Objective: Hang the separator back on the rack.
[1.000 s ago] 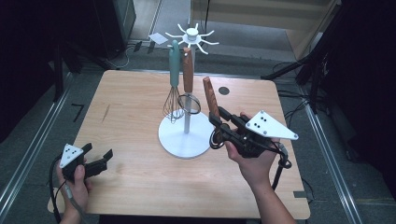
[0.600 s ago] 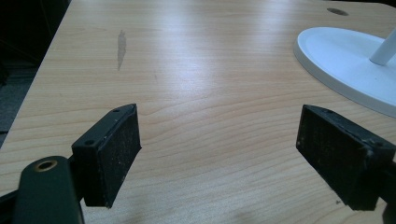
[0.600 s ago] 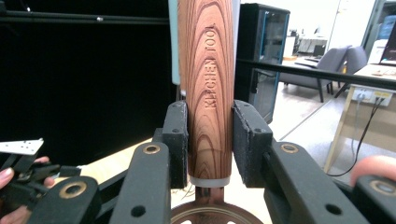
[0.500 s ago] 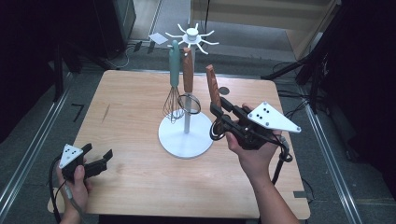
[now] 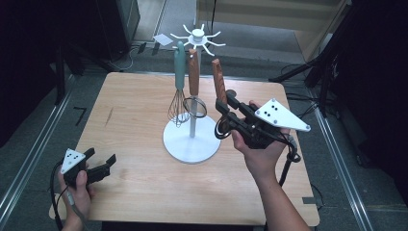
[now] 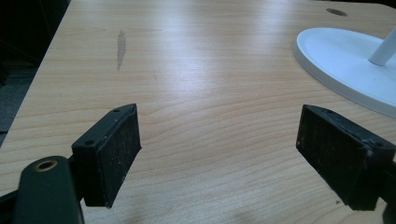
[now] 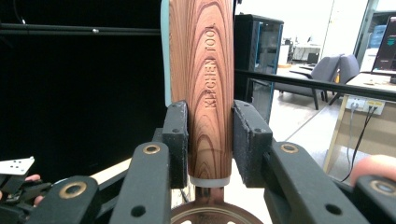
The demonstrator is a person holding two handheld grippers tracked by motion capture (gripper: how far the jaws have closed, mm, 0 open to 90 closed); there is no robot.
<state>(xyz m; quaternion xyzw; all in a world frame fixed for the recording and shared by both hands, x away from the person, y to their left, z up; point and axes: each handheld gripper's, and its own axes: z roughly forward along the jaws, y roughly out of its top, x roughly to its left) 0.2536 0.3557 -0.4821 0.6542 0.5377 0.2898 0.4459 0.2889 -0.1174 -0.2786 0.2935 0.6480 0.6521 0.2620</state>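
Observation:
A white utensil stand [image 5: 191, 140] rises from the middle of the table, with hooks at its top [image 5: 197, 36]. A teal-handled whisk [image 5: 179, 72] and a wood-handled strainer [image 5: 193, 77] hang on it. Just right of the stand, my right gripper [image 5: 225, 107] is shut on a wooden-handled kitchen tool [image 5: 219, 82], held upright above the table. In the right gripper view the handle [image 7: 203, 70] sits between both pads of the right gripper [image 7: 210, 140], its metal end low and partly hidden. My left gripper [image 5: 103, 166] rests open at the front left; its jaws [image 6: 219, 149] hold nothing.
The wooden table [image 5: 125, 110] has bare room left of the stand and along the front. The stand's round base [image 6: 345, 60] lies ahead and right of the left gripper. Dark equipment and cables surround the table on the floor.
The right gripper has lifted the wooden-handled tool slightly, and the handle now stands more upright. The left gripper has stayed where it was.

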